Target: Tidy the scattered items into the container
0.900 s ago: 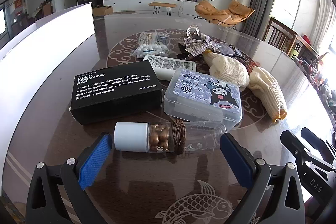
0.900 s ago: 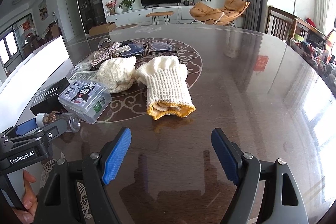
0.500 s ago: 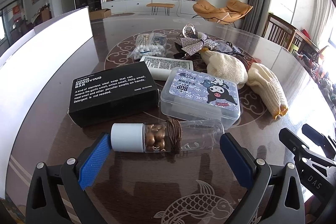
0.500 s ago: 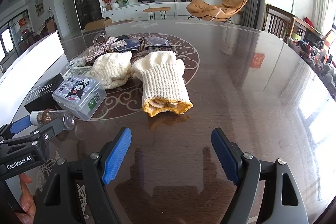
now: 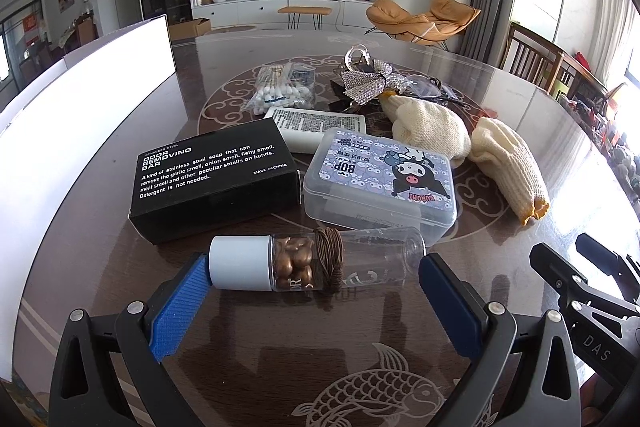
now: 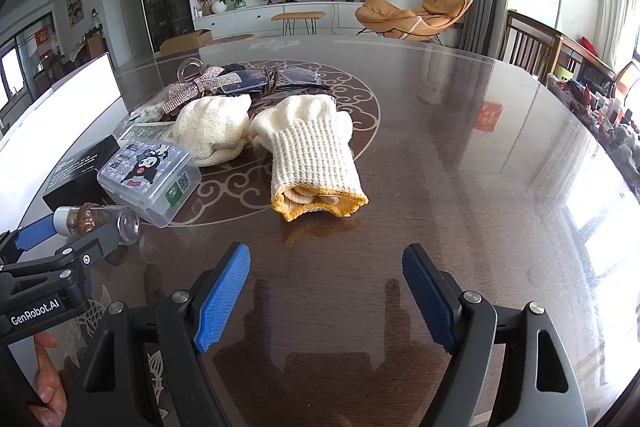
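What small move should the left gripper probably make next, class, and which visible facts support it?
Probably close the left gripper on the bottle. Its jaws stand wide open with the bottle lying on its side between them, the white cap beside one blue pad and the clear end near the other.

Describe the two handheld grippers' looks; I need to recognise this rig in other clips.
Both the left gripper and right gripper have black angular frames with silver screws and ribbed blue pads. White lettering reads GenRobot.AI on the left and DAS on the right. No sleeve shows.
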A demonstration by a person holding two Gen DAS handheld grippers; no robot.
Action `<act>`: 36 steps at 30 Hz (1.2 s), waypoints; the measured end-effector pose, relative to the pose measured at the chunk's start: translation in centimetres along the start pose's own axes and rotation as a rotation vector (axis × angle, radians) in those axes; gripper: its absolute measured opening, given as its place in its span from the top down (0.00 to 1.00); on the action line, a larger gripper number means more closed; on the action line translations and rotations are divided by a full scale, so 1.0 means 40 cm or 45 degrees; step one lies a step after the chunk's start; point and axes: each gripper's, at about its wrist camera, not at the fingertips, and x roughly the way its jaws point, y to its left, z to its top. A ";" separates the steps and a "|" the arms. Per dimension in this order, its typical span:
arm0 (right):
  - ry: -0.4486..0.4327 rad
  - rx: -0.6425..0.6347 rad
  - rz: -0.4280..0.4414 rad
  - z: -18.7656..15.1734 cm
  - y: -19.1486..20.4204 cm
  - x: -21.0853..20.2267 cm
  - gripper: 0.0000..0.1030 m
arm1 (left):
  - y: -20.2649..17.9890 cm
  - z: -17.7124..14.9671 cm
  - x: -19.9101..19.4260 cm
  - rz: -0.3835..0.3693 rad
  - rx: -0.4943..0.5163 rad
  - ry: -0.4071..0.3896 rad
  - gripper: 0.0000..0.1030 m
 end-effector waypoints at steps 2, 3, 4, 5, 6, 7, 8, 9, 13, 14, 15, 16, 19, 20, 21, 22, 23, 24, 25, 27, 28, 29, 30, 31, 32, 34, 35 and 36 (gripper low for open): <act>0.000 -0.001 -0.001 -0.001 0.000 0.000 0.23 | 0.000 0.000 0.000 0.000 0.000 0.000 0.00; 0.000 -0.001 -0.001 -0.001 0.000 0.000 0.23 | 0.000 0.000 0.000 -0.001 -0.001 0.000 0.00; 0.000 -0.001 -0.001 -0.001 0.001 0.000 0.23 | 0.000 0.000 0.000 -0.001 -0.001 0.000 0.00; 0.000 0.000 -0.001 -0.001 0.001 0.000 0.23 | 0.000 0.000 0.001 -0.002 -0.001 0.001 0.00; 0.000 0.000 -0.001 -0.001 0.001 0.000 0.23 | 0.000 0.001 0.001 -0.003 -0.001 0.002 0.00; 0.000 0.000 0.000 -0.001 0.001 0.000 0.23 | 0.000 0.001 0.001 -0.003 -0.002 0.002 0.00; 0.000 -0.001 0.000 -0.001 0.001 0.000 0.23 | 0.000 0.001 0.002 -0.003 -0.002 0.002 0.00; 0.000 -0.001 0.000 0.000 0.001 0.000 0.23 | 0.000 0.001 0.001 -0.003 -0.001 0.002 0.00; 0.002 -0.001 0.002 -0.001 0.001 0.001 0.23 | 0.000 0.001 0.001 -0.002 -0.001 0.002 0.00; 0.002 0.000 0.004 -0.001 0.001 0.001 0.23 | 0.000 0.002 0.001 -0.002 -0.001 0.002 0.00; 0.002 0.001 0.006 -0.002 0.000 0.002 0.23 | 0.000 0.001 0.001 -0.002 -0.001 0.002 0.00; 0.001 0.003 0.008 -0.002 0.000 0.002 0.23 | 0.000 0.002 0.001 -0.001 0.000 0.002 0.00; 0.004 0.006 0.013 -0.002 -0.001 0.003 0.23 | 0.001 0.002 0.001 -0.002 -0.001 0.002 0.00; 0.005 0.007 0.013 -0.002 -0.001 0.003 0.23 | 0.000 0.001 0.001 -0.002 -0.001 0.002 0.00; 0.006 0.007 0.014 -0.003 -0.002 0.003 0.23 | 0.001 0.001 0.000 -0.002 -0.001 0.002 0.00; 0.006 0.007 0.014 -0.003 -0.002 0.003 0.23 | 0.001 0.001 0.000 -0.002 -0.001 0.002 0.00; 0.006 0.008 0.014 -0.003 -0.002 0.003 0.23 | 0.001 0.002 0.001 -0.002 -0.001 0.002 0.00; 0.006 0.008 0.015 -0.003 -0.002 0.003 0.23 | 0.001 0.001 0.000 -0.002 -0.001 0.003 0.00; 0.007 0.008 0.015 -0.003 -0.002 0.003 0.23 | 0.001 0.001 0.000 -0.004 0.000 0.004 0.00; 0.009 0.009 0.018 -0.003 -0.002 0.004 0.23 | 0.006 0.001 0.003 -0.025 -0.003 0.015 0.00; 0.011 0.009 0.021 -0.003 -0.001 0.005 0.23 | 0.013 0.000 0.004 -0.046 -0.009 0.030 0.00; 0.013 0.009 0.027 -0.003 -0.001 0.006 0.23 | 0.024 -0.003 0.006 -0.066 -0.015 0.051 0.00; 0.013 0.010 0.033 -0.003 -0.002 0.006 0.23 | 0.037 -0.010 0.009 -0.082 -0.026 0.076 0.00; 0.010 0.012 0.040 -0.003 -0.002 0.005 0.23 | 0.051 -0.018 0.009 -0.094 -0.037 0.097 0.00; 0.004 0.016 0.047 -0.003 -0.004 0.003 0.23 | 0.063 -0.027 0.002 -0.101 -0.038 0.092 0.00; -0.009 0.028 0.056 -0.004 -0.007 -0.001 0.23 | 0.080 -0.044 -0.013 -0.098 -0.035 0.084 0.00; -0.013 0.034 0.059 -0.004 -0.009 -0.002 0.23 | 0.085 -0.051 -0.015 -0.100 -0.035 0.096 0.00; -0.015 0.038 0.063 -0.004 -0.011 -0.003 0.23 | 0.088 -0.056 -0.019 -0.092 -0.024 0.095 0.00</act>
